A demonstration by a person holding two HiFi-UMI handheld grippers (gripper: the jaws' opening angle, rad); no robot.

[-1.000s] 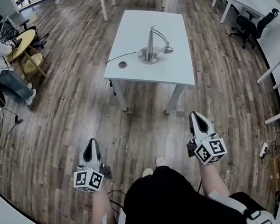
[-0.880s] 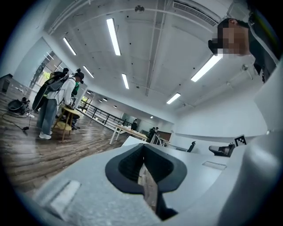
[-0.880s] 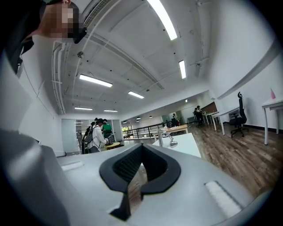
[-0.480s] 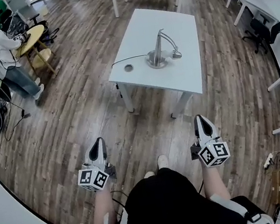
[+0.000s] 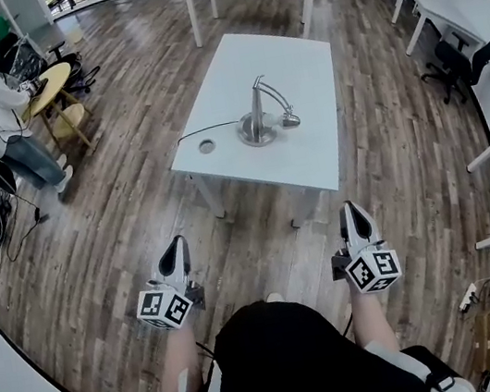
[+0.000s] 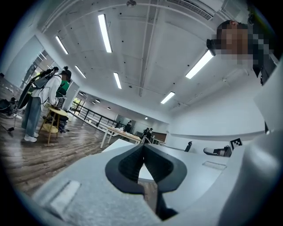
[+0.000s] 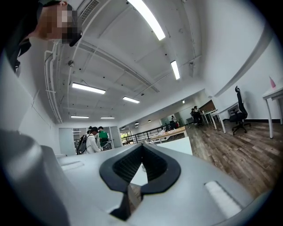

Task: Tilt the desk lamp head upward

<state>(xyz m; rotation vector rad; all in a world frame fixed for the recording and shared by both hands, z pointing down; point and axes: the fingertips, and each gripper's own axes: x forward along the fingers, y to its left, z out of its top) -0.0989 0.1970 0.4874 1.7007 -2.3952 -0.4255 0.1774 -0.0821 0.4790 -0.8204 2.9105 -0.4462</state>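
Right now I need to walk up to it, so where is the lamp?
In the head view, the lamp stands on the white table ahead, toward its near edge, just right of a small round disc.

Desk lamp (image 5: 257,115) on table (image 5: 298,68) (near its middle), left gripper (image 5: 177,242) and right gripper (image 5: 350,207) before it

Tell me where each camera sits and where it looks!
Head view: on the person's head, looking down at white table, desk lamp, left claw, right claw, forearms.
Left gripper view: on the left claw, looking level past its shut jaws toward that table.
Right gripper view: on the right claw, likewise.
Shared: all show the table.
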